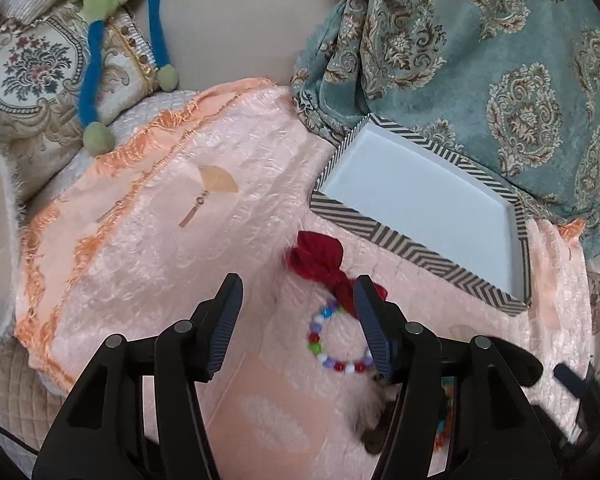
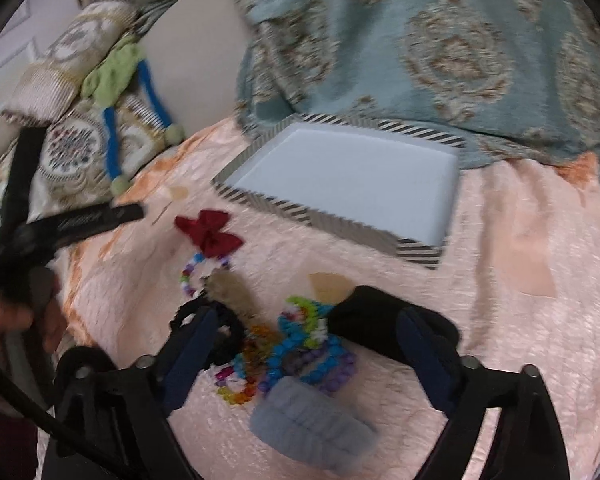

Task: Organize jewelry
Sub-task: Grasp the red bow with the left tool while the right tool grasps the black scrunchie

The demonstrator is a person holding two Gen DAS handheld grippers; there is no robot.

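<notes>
Jewelry pile [image 2: 288, 344] sits tangled on peach bedspread [image 2: 500, 280], near striped tray [image 2: 416, 252], w/ nothing in tray yet. Right claw [image 2: 308, 340] wide, straddling pile, empty. Left claw [image 1: 296, 320] wide over bead bracelet [image 1: 336, 344] by red bow [image 1: 320, 260]. Risk: one grab snags several linked pieces.

Left gripper [image 1: 298, 328]: black plastic frame, angular struts, round silver pivot screws, dark-blue ribbed pads on fingers [image 1: 224, 328]. Right gripper [image 2: 312, 364]: same build, black w/ blue pads, thin black cable along lower-left frame.
</notes>
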